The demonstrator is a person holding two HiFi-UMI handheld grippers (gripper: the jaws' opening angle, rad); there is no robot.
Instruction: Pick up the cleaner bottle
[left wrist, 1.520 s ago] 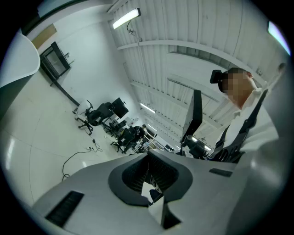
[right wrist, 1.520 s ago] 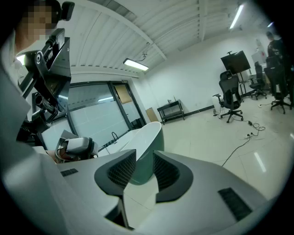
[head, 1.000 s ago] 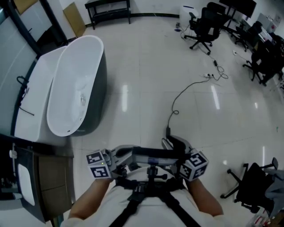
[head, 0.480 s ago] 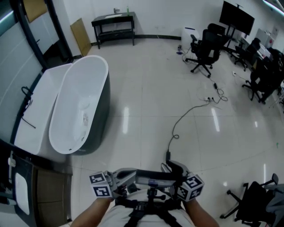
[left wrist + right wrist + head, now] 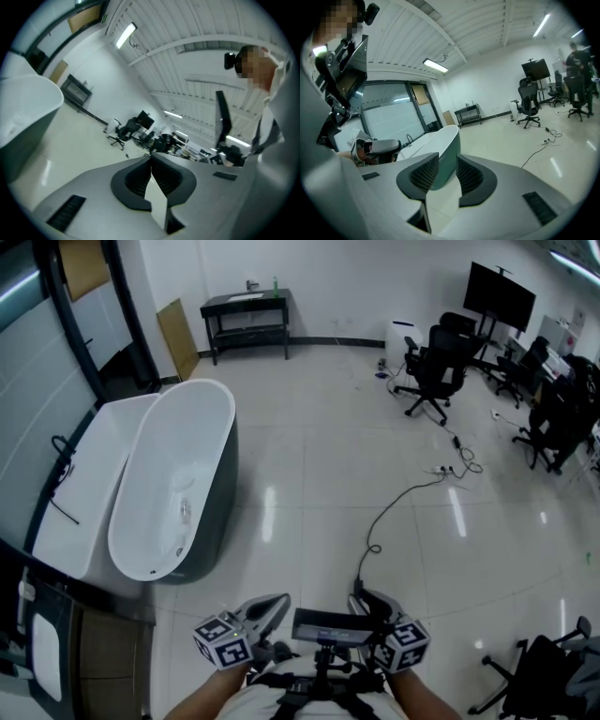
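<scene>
A small green bottle-like thing (image 5: 275, 281) stands on the black table (image 5: 246, 306) at the far wall, too small to identify as the cleaner bottle. Both grippers are held close to the person's body at the bottom of the head view, far from that table. My left gripper (image 5: 278, 599) (image 5: 150, 157) has its jaw tips touching, with nothing between them. My right gripper (image 5: 356, 599) (image 5: 447, 157) has its pads a narrow gap apart, and only the tub and floor show through the gap.
A white freestanding bathtub (image 5: 173, 493) (image 5: 440, 140) stands left of the grippers beside a white ledge. A black cable (image 5: 403, 502) runs across the tiled floor. Office chairs (image 5: 433, 362) and a screen (image 5: 502, 294) fill the right back. A dark cabinet (image 5: 94, 634) sits lower left.
The head view has tilted up, so the far wall and black table have come into view. Both grippers sit lower in the picture, and the left one has swung inward.
</scene>
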